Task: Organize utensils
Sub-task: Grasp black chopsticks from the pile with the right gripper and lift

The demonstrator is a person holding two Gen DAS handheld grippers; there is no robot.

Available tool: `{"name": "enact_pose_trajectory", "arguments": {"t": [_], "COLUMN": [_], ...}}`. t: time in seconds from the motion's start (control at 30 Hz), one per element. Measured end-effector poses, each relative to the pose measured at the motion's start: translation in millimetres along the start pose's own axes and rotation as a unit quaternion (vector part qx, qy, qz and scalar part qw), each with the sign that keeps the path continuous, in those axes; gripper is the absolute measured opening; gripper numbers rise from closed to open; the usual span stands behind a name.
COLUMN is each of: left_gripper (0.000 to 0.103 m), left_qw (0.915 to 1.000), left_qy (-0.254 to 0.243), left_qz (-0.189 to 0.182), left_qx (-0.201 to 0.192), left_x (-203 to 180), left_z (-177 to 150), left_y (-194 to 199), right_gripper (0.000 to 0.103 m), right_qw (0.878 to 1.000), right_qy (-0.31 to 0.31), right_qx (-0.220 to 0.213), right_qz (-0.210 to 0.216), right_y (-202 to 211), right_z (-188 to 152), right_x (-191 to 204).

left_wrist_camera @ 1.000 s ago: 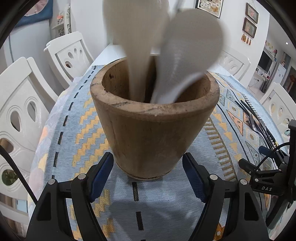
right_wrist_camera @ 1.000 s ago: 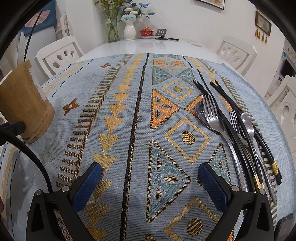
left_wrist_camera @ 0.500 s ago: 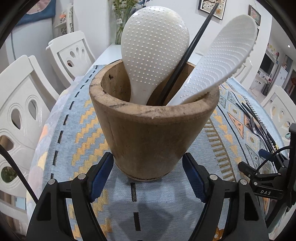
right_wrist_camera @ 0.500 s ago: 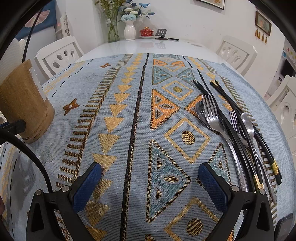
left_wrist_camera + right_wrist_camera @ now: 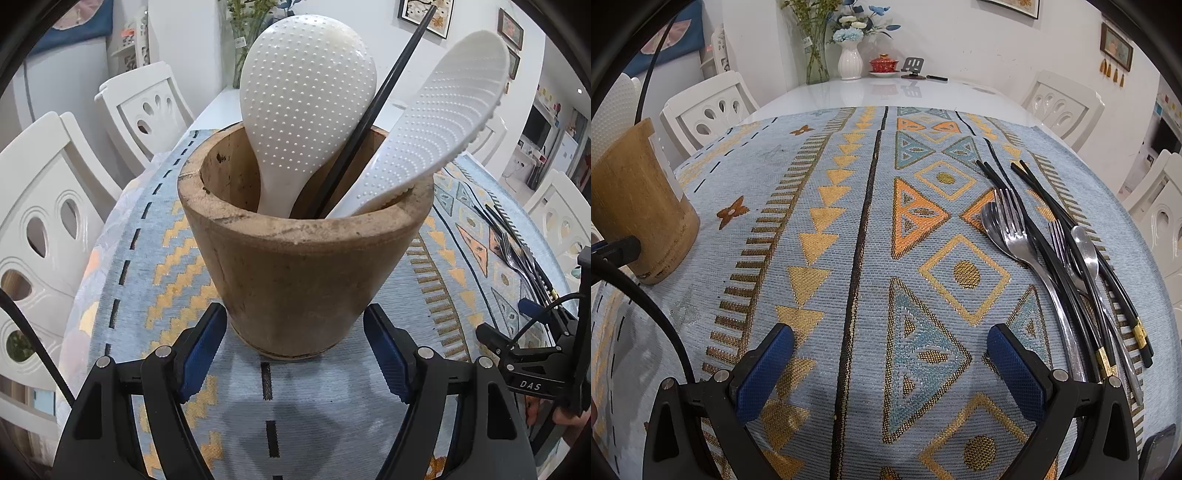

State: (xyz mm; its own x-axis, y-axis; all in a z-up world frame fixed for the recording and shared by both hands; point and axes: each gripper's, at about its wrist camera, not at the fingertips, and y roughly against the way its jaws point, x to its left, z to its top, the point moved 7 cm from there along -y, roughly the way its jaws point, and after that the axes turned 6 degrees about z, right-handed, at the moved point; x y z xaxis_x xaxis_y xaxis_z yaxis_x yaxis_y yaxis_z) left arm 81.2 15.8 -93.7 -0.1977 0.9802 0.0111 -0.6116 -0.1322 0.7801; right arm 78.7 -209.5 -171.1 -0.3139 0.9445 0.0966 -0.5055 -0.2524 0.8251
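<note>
Left wrist view: filling the centre, a wooden holder (image 5: 295, 273) upright on a patterned blue tablecloth (image 5: 177, 251). Standing in it, handles down, one white dimpled rice paddle (image 5: 306, 99) upright at upper centre, a second paddle (image 5: 443, 125) tilted to the upper right over the rim, and between them a single black chopstick (image 5: 369, 114) slanting up to the top edge. Left gripper (image 5: 295, 310) at the bottom of the frame, narrowed onto the holder, blue pad tips set against the lower wall on either side. White chairs (image 5: 44, 221) down the left edge. At far right, only a small, cramped glimpse of loose cutlery (image 5: 517, 251), too squeezed to sort. Right wrist view: the same holder (image 5: 639, 206) pushed to the left edge, seen side-on, contents cut off and not readable here. Laid out plainly instead at right of frame, well apart from the holder: a fork (image 5: 1012, 221) resting on a spoon (image 5: 993, 229), a second fork (image 5: 1060, 240), a second spoon (image 5: 1084, 247), and black chopsticks with gold bands (image 5: 1052, 229) crossing among them. Right gripper (image 5: 890, 332) at bottom centre, jaws spread wide over bare cloth, gripping nothing, cutlery just beyond the right-hand finger. Visible only here, at top centre on the bare white table (image 5: 886, 92): a white vase of flowers (image 5: 849, 59) and a red lidded cup (image 5: 882, 64).
</note>
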Motion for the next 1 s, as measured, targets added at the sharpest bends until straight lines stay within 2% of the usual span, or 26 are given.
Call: {"name": "enact_pose_trajectory", "arguments": {"t": [0.07, 0.13, 0.2, 0.3, 0.4, 0.47, 0.5, 0.6, 0.7, 0.77, 0.83, 1.0], "left_gripper": [0.075, 0.075, 0.075, 0.075, 0.075, 0.075, 0.075, 0.075, 0.075, 0.075, 0.075, 0.076], "left_qw": [1.0000, 1.0000, 1.0000, 1.0000, 1.0000, 1.0000, 1.0000, 1.0000, 1.0000, 1.0000, 1.0000, 1.0000], "left_qy": [0.001, -0.001, -0.002, -0.004, -0.004, -0.002, -0.002, -0.001, 0.004, 0.007, 0.008, 0.007], "left_qz": [0.000, 0.000, 0.001, 0.002, 0.001, 0.001, 0.001, 0.000, -0.002, -0.003, -0.001, -0.001], "left_qx": [0.001, 0.001, 0.002, 0.001, 0.001, 0.001, 0.002, 0.002, 0.003, 0.002, 0.001, 0.003], "left_x": [1, 1, 0, -1, -1, -1, -1, -1, 0, 0, 0, 0], "left_z": [0, 0, 1, 1, 1, 1, 1, 1, 1, 1, 1, 1], "left_y": [0, 0, 0, 0, 0, 0, -1, -1, -1, -1, -1, -1], "right_gripper": [0.103, 0.103, 0.103, 0.103, 0.103, 0.093, 0.079, 0.072, 0.054, 0.047, 0.034, 0.030], "right_qw": [1.000, 0.998, 0.998, 0.998, 0.994, 0.992, 0.992, 0.993, 0.991, 0.989, 0.987, 0.986], "right_qy": [-0.007, -0.022, -0.032, -0.010, -0.015, -0.028, -0.042, -0.074, -0.118, -0.139, -0.152, -0.148], "right_qx": [0.017, 0.052, 0.058, 0.063, 0.105, 0.122, 0.116, 0.087, 0.057, 0.047, 0.047, 0.069], "right_qz": [0.007, 0.017, 0.019, 0.004, 0.002, 0.012, 0.014, -0.001, -0.019, -0.027, -0.030, -0.045], "right_y": [1, 4, 11, 16, 21, 26, 33, 51, 70, 75, 73, 57], "right_z": [-2, -7, -14, -25, -31, -29, -24, -6, 21, 35, 48, 74], "right_x": [0, -1, -1, 3, 3, -2, -10, -38, -82, -107, -125, -153]}}
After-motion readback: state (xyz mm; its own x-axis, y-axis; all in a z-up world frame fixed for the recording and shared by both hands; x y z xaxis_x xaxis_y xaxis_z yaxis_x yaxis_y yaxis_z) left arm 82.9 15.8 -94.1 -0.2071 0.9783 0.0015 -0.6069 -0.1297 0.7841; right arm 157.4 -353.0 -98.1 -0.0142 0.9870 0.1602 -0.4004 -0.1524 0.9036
